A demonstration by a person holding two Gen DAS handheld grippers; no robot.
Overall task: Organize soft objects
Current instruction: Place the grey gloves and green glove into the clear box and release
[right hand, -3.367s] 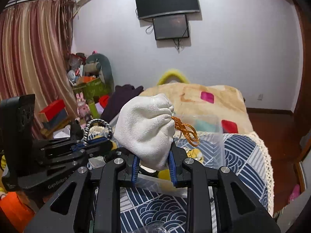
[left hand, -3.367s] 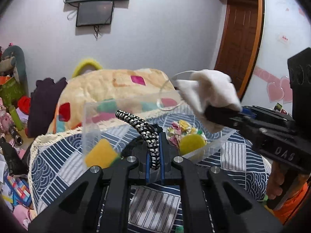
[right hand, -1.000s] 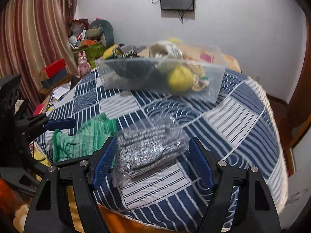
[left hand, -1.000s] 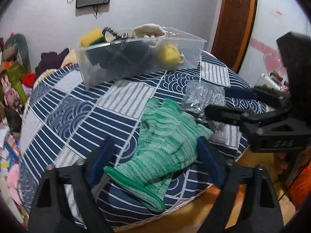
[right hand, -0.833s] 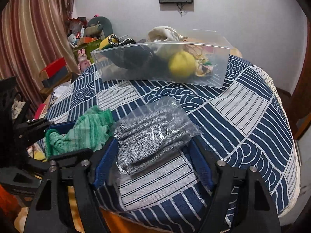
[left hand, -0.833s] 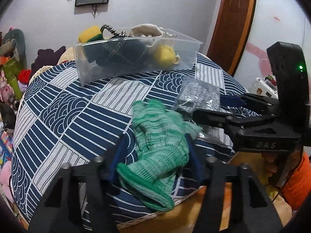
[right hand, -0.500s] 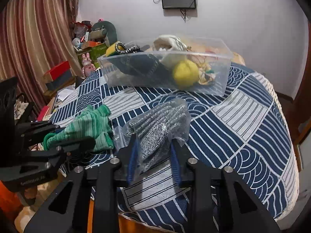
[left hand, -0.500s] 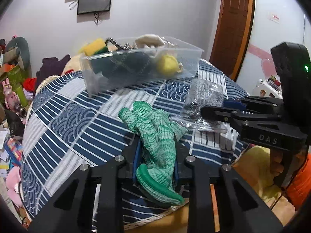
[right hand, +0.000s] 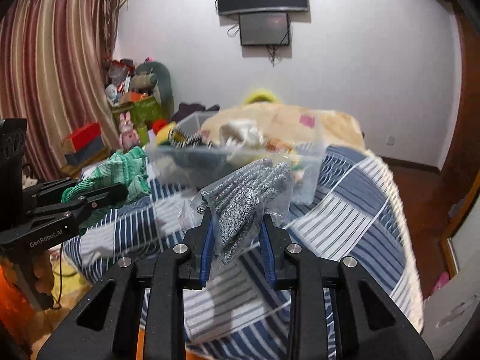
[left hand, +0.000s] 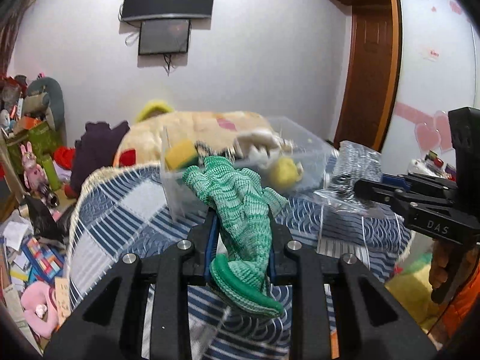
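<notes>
**Both gloves gripped and in the air, bin drop not yet done**

Left gripper (left hand: 240, 237) is clamping the green knit glove (left hand: 240, 207), cuff hanging down below the fingers, glove fingers sticking up. Right gripper (right hand: 235, 237) is pinching the bagged grey glove (right hand: 249, 198), a speckled knit inside crinkly clear plastic. Both items are being held off the table (right hand: 354, 210), in front of the clear plastic bin (left hand: 312, 150).

Progress: bin is already holding a yellow sponge (left hand: 181, 156), a yellow ball (left hand: 282, 171), something white and fluffy, plus dark stuff that is too blurred to name. No other loose soft item is showing on the tablecloth, so these two look like the last ones; releasing them into the bin is what's left.

Textures: green glove is ribbed and floppy with a rolled cuff; bag is slippery-looking; bin is rigid and see-through; cloth is a blue-white patterned weave.
</notes>
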